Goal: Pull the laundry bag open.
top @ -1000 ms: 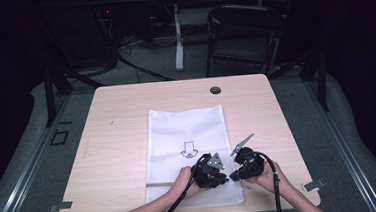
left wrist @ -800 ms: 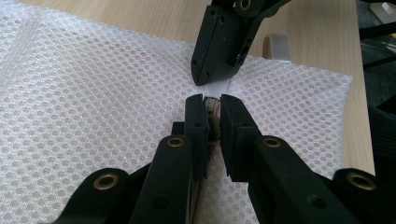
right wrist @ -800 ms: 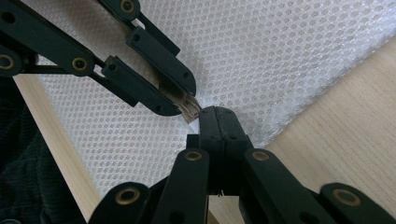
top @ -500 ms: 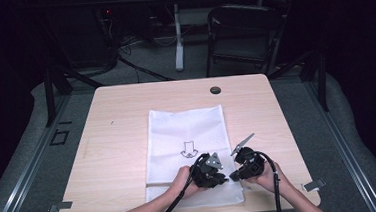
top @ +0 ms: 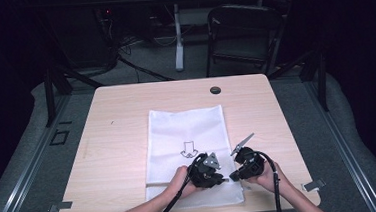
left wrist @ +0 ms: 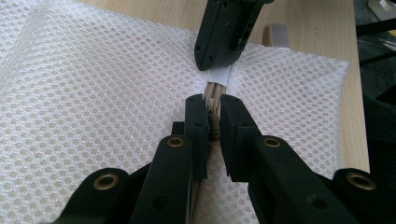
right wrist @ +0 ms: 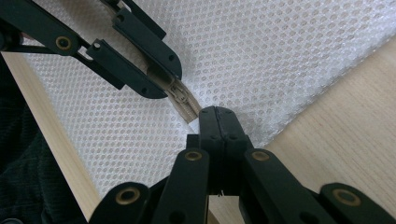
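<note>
At the bench's (top: 127,120) near edge, my left jaws (left wrist: 212,114) grip the mesh bag's (top: 188,131) zipper pull (left wrist: 214,100); my right jaws (right wrist: 218,122) pinch the zipper's end tab (left wrist: 219,76). The zipper is being worked; next, I judge, comes a steady pull along it while the right anchors.

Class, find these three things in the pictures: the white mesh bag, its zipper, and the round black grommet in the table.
white mesh bag (top: 185,128), high view, bare mesh above the printed arrow.
zipper (left wrist: 213,100), left gripper view, tan teeth between the jaws.
black grommet (top: 215,90), high view, its centre.

Overhead view; two close jaw-level views
</note>
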The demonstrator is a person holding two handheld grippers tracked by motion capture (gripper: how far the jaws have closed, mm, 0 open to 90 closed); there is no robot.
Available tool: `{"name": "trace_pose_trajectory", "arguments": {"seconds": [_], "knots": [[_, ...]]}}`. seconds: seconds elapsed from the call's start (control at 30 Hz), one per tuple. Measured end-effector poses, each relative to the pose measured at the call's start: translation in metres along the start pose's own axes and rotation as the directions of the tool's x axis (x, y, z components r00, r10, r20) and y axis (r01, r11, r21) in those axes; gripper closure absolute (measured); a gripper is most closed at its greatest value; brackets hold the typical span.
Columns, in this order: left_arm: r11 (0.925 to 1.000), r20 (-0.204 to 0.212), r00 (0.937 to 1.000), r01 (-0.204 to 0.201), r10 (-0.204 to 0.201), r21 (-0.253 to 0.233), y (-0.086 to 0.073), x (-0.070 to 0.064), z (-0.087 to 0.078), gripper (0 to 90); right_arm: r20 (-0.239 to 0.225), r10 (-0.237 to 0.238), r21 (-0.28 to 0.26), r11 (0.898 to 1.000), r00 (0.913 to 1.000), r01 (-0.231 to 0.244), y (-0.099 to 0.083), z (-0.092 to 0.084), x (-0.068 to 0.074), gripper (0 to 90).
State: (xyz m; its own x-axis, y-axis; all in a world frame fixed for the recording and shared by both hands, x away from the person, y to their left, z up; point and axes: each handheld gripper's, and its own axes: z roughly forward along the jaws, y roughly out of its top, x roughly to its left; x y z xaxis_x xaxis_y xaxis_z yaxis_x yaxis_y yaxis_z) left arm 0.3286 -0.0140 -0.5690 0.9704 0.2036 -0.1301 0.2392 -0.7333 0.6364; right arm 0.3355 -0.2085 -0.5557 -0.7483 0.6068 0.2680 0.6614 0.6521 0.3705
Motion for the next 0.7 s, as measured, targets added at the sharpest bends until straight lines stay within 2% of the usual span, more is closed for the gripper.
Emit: {"name": "trace_pose_trajectory", "arguments": {"seconds": [0.03,0.07,0.13,0.17,0.2,0.3,0.33,0.37,0.43,0.47,0.5,0.53,0.57,0.6,0.63,0.7], "knots": [[0.9999,-0.011,0.9999,-0.004,0.004,0.013,0.001,-0.001,-0.001,82.3,-0.004,0.004,-0.006,1.000,1.0000,-0.004,0.000,0.001,0.000,90.0],[1.0000,-0.002,1.0000,-0.003,0.003,0.002,0.001,0.000,0.000,82.3,0.006,-0.003,0.000,1.000,1.0000,0.003,0.000,0.000,0.000,90.0],[0.9999,0.002,1.0000,-0.001,0.001,0.012,0.001,0.000,-0.002,82.3,-0.011,-0.005,-0.004,1.000,0.9999,0.005,0.000,0.001,0.001,90.0],[0.9998,0.008,1.0000,-0.002,0.002,0.018,0.000,0.001,-0.004,82.3,-0.003,-0.010,0.005,1.000,0.9999,0.010,0.001,0.000,0.000,90.0],[0.9998,0.006,1.0000,0.005,-0.005,0.019,-0.001,0.002,-0.005,82.3,0.010,-0.007,-0.002,1.000,0.9999,0.007,0.000,0.001,0.001,90.0],[0.9999,0.006,0.9999,0.008,-0.008,0.009,-0.003,0.001,-0.004,82.3,0.006,0.009,-0.008,1.000,0.9999,-0.009,0.000,0.001,0.000,90.0],[0.9998,-0.007,1.0000,-0.001,0.001,0.018,-0.003,0.000,-0.004,82.3,0.002,-0.032,0.034,0.999,0.9995,0.032,0.002,-0.002,-0.002,90.0],[1.0000,-0.001,1.0000,0.002,-0.002,0.007,-0.003,0.000,-0.004,82.3,0.013,-0.034,0.032,0.999,0.9994,0.033,0.001,-0.002,-0.001,90.0],[0.9996,-0.022,0.9997,-0.007,0.008,0.028,-0.003,-0.001,-0.006,82.3,0.008,-0.022,0.019,1.000,0.9997,0.021,0.000,-0.001,0.000,90.0],[0.9999,-0.005,1.0000,-0.004,0.004,0.015,-0.004,-0.001,-0.007,82.3,0.011,-0.025,0.022,0.999,0.9996,0.025,0.000,-0.002,0.000,90.0],[0.9999,-0.009,1.0000,-0.003,0.003,0.015,-0.005,0.000,-0.009,82.3,0.012,-0.032,0.027,0.999,0.9994,0.031,0.000,-0.002,0.000,90.0],[0.9997,-0.007,1.0000,0.004,-0.004,0.023,-0.006,0.001,-0.011,82.3,0.009,0.000,-0.013,1.000,1.0000,0.000,-0.001,0.001,0.002,90.0],[0.9998,-0.013,0.9999,0.006,-0.006,0.019,-0.007,0.000,-0.011,82.3,0.010,-0.010,0.003,1.000,0.9999,0.010,-0.001,0.000,0.001,90.0],[0.9998,-0.019,0.9998,-0.001,0.001,0.021,-0.008,-0.001,-0.012,82.3,-0.008,-0.005,-0.006,1.000,1.0000,0.005,-0.001,0.000,0.001,90.0],[0.9996,-0.027,0.9996,-0.004,0.005,0.028,-0.009,-0.001,-0.013,82.3,0.000,0.008,-0.021,1.000,1.0000,-0.008,-0.002,0.001,0.002,90.0],[0.9998,-0.016,0.9999,0.003,-0.002,0.021,-0.010,0.001,-0.014,82.3,0.010,-0.013,0.003,1.000,0.9999,0.013,-0.001,0.000,0.001,90.0]]}}
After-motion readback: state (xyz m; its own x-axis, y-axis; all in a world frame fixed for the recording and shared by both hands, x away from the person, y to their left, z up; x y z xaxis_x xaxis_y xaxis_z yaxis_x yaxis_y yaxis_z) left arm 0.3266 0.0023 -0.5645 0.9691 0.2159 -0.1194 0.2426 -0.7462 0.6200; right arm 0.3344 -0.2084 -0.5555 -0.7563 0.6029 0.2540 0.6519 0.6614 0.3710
